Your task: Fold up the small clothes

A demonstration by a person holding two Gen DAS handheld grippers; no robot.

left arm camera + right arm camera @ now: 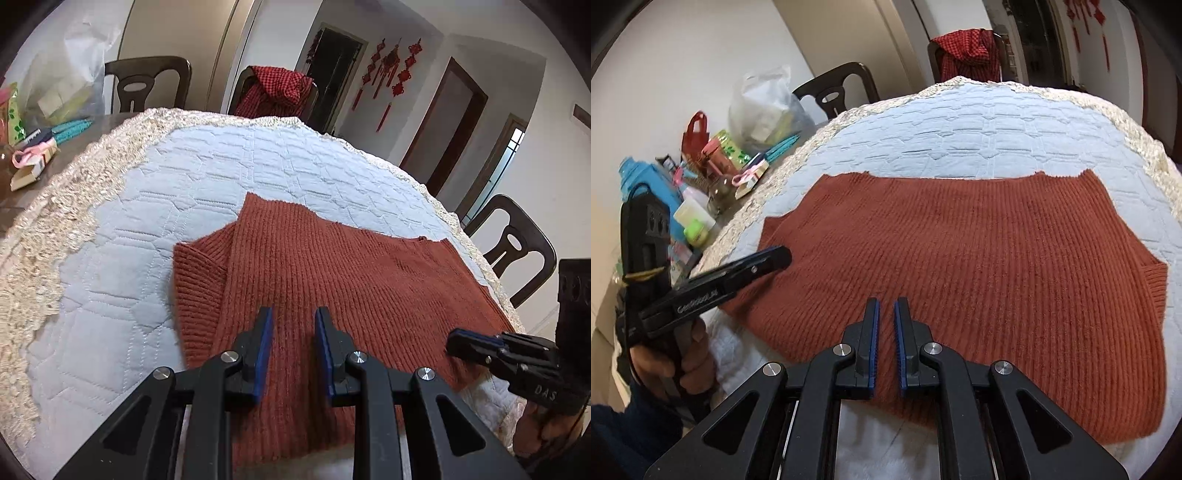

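Observation:
A rust-red ribbed knit sweater (332,280) lies flat on a pale blue quilted cover (207,173); one sleeve is folded in at its left side in the left wrist view. My left gripper (293,317) hovers over the sweater's near part, open, its blue pads a small gap apart with nothing between them. From the right wrist view the left gripper (783,256) sits at the edge of the sweater (960,251), held by a hand (694,354). My right gripper (886,310) is over the near hem, shut to a sliver, holding nothing. The right gripper (452,343) shows at the sweater's right edge.
The cover has a cream lace border (74,206). Bottles, small bags and a plastic bag (764,107) crowd the bare table at the left. Dark wooden chairs (517,251) stand around the table; one at the far side carries a red checked garment (277,92).

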